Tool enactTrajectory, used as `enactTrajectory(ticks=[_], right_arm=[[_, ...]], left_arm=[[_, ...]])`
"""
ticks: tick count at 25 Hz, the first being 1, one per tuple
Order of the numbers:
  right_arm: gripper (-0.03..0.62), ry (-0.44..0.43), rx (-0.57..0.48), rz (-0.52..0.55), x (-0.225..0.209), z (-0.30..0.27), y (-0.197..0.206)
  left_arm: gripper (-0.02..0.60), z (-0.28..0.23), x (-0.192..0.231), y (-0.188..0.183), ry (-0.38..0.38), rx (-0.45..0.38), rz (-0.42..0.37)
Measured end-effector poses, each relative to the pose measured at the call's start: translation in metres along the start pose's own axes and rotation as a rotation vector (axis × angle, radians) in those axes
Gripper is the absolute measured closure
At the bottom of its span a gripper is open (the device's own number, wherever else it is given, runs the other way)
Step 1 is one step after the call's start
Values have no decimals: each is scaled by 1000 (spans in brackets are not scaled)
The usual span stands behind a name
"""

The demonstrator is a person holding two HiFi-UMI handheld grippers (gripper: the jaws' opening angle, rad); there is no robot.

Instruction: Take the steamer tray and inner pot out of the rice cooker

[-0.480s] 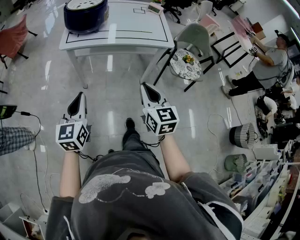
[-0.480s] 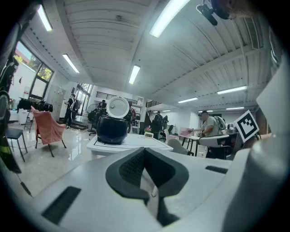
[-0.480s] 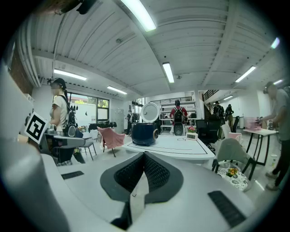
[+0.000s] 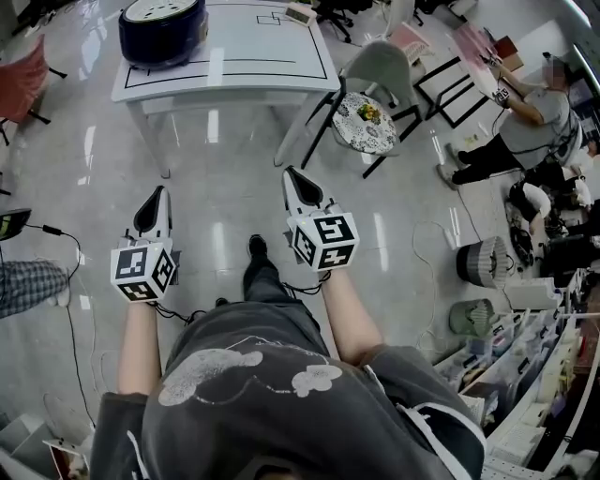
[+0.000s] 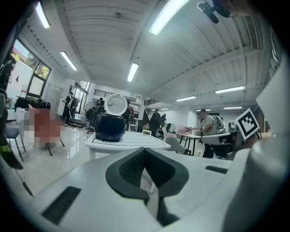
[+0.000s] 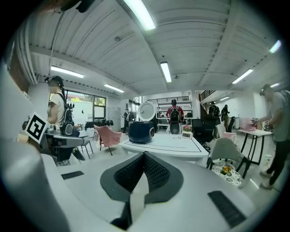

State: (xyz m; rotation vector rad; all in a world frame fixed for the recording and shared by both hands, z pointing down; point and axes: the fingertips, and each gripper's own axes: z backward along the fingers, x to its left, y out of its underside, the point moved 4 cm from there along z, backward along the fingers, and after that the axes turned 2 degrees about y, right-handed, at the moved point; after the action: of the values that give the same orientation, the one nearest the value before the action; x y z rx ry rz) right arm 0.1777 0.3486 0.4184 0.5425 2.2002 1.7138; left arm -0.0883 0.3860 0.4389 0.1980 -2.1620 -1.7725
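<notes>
A dark blue rice cooker with its white lid raised stands on the left end of a white table at the far side of the floor. It also shows in the left gripper view as the rice cooker and in the right gripper view as the rice cooker. Steamer tray and inner pot are hidden inside it. My left gripper and right gripper are held over the floor, well short of the table, both shut and empty.
A small white clock sits at the table's far right. A grey chair and a round floral stool stand right of the table. A person sits further right. Cables lie on the floor at left.
The table and rice cooker sit slightly higher and further left in the head view; both grippers keep their places and stay shut.
</notes>
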Motion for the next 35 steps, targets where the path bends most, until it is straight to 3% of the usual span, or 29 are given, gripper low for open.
enactTrajectory(ticks=[6, 11, 12, 14, 15, 17, 20, 27, 35], right_arm=[[566, -15, 1, 5, -13, -4, 3], [563, -76, -55, 7, -28, -17, -4], [563, -80, -66, -11, -34, -21, -5], [555, -90, -73, -45, -50, -32, -6], [525, -99, -70, -60, -59, -40, -6], [342, -121, -62, -85, -78, -59, -8], [296, -129, -69, -112, -111, -88, -13], [275, -168, -71, -143, -176, -164, -31], [275, -275, -19, -164, -209, -233, -31]], left_arm=[[574, -11, -9, 1, 35, -21, 19], [571, -39, -10, -3, -20, 1, -17], [549, -46, -11, -3, -22, 7, -21], [402, -63, -14, 0, -11, 28, -15], [379, -72, -15, 1, -10, 41, -10], [316, -92, -17, 1, -17, 62, -5], [236, -124, -18, 1, -18, 80, 6], [181, -201, -14, -13, -32, 126, 43], [179, -248, -1, -16, -153, 126, 98]])
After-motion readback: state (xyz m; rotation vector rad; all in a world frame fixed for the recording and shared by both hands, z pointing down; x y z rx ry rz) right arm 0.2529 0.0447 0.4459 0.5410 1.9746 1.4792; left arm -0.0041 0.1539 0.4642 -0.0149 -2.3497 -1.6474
